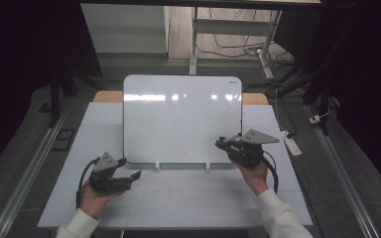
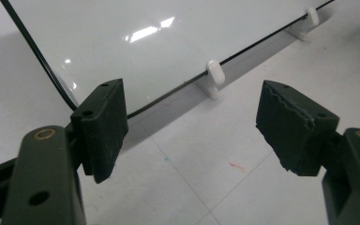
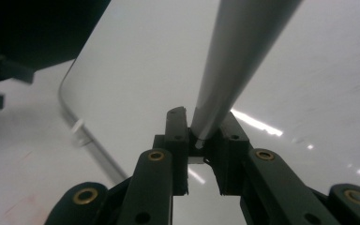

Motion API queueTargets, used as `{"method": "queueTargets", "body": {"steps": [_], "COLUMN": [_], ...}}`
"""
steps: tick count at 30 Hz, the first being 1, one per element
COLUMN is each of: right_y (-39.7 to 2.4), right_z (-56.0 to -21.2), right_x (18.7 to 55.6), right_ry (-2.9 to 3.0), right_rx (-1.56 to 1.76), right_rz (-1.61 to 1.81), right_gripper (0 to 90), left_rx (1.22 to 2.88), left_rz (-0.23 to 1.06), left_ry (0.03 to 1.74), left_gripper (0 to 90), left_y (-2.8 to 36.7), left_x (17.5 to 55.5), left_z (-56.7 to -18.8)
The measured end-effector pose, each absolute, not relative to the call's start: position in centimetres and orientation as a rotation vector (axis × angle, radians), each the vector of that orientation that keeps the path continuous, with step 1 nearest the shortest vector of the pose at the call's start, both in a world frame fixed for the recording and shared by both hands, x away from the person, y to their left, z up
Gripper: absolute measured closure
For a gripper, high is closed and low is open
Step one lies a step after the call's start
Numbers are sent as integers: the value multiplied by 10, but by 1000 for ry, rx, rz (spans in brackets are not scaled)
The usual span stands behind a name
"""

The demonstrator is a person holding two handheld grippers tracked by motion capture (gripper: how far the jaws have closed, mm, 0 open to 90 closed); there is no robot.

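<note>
A white whiteboard leans upright on two white clip feet on the pale table. My right gripper is at the board's lower right corner, shut on a grey pen-like rod. In the right gripper view the gripper holds the rod's narrow end, and the rod slants up across the whiteboard. My left gripper rests low on the table off the board's lower left corner. Its jaws stand wide apart with nothing between them, facing the whiteboard and one clip foot.
A white power strip lies at the table's right edge. Behind the board stand white desk legs with cables on the floor. Metal rails run along the floor on both sides. A faint red mark is on the table.
</note>
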State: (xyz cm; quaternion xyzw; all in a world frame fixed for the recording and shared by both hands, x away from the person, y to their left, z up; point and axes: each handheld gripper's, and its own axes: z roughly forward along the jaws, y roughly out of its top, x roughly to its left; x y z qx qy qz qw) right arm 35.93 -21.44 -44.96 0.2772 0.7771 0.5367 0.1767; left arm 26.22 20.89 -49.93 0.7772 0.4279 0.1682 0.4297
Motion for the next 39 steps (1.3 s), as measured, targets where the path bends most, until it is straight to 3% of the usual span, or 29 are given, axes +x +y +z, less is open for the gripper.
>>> {"method": "queueTargets", "body": {"steps": [15, 28, 39], "right_y": [-189, -153, -138], "right_z": [-467, -475, -481], "right_x": [335, 323, 320], "right_ry": [2371, 2454, 2483], "right_rx": [729, 750, 826], "right_rz": [1509, 1568, 1615], "right_gripper": [776, 775, 774], "left_rx": [1884, 1934, 1975], "left_rz": [471, 502, 544], "left_ry": [1003, 716, 562], "left_gripper": [278, 328, 508], "left_y": [198, 111, 62], "left_x": [258, 267, 275], "left_z": [-484, -443, -435]}}
